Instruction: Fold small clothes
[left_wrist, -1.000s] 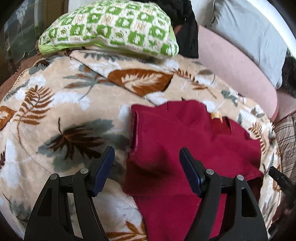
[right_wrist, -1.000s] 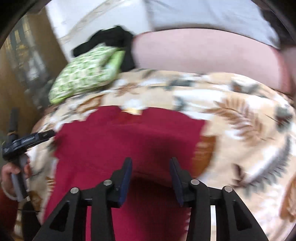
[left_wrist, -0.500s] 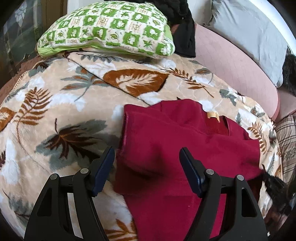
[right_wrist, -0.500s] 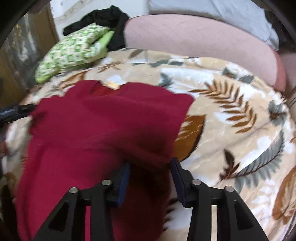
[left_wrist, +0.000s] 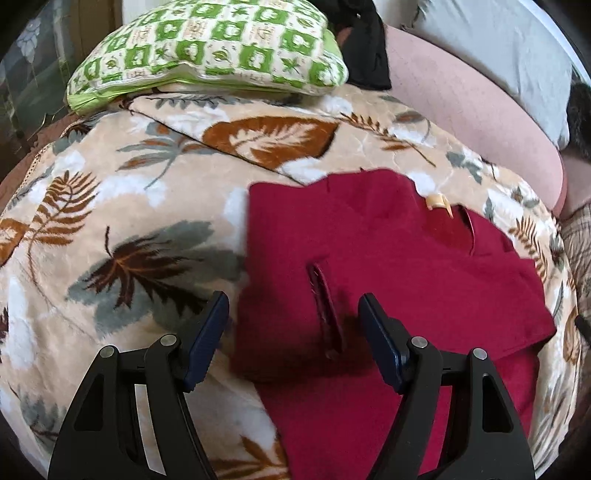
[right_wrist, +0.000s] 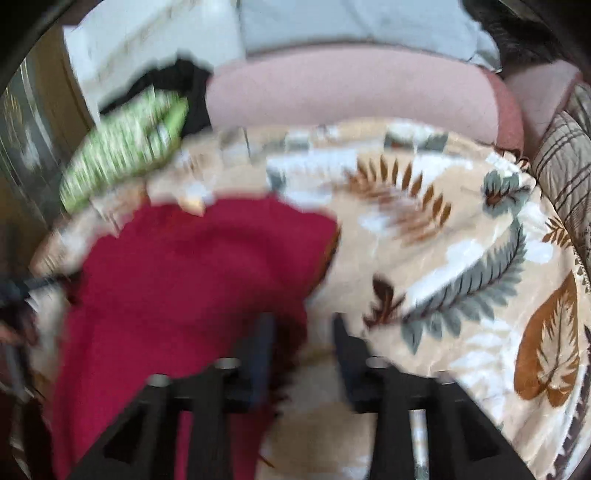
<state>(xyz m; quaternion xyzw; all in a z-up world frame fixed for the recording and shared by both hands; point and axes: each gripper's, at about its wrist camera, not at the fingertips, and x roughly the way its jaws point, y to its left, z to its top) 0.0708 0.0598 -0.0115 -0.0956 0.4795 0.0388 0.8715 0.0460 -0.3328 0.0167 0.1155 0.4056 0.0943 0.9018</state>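
A green-and-white patterned pillow (left_wrist: 207, 55) sits at the far left of the bed, with a black garment (left_wrist: 365, 55) bunched just behind its right end. Both rest at the far edge of a beige blanket (left_wrist: 110, 206) printed with brown and grey leaves, which covers the whole near surface. Behind the blanket runs a pink bolster (left_wrist: 476, 122), and a grey cushion (left_wrist: 498, 48) leans beyond that on the far right.

The left gripper (left_wrist: 293, 336) hangs over the near left side of the blanket with its jaws wide apart, gripping nothing; its left blue pad is over bare blanket and its right pad over cloth. Between and beyond them lies the red garment (left_wrist: 388, 266), spread flat on the blanket a little right of centre, its left sleeve folded inward so the cuff edge forms a dark slit near the gripper. A small tan label (left_wrist: 437, 202) marks the neckline at its far edge.

The right gripper (right_wrist: 301, 354) is blurred in its own view. Its jaws have just been opening and stand partly apart at the garment's near right edge, with a dark red fringe of the cloth between them, though not pinched. To its right is only leafy blanket, and a plaid cloth (right_wrist: 565, 162) at the far right.
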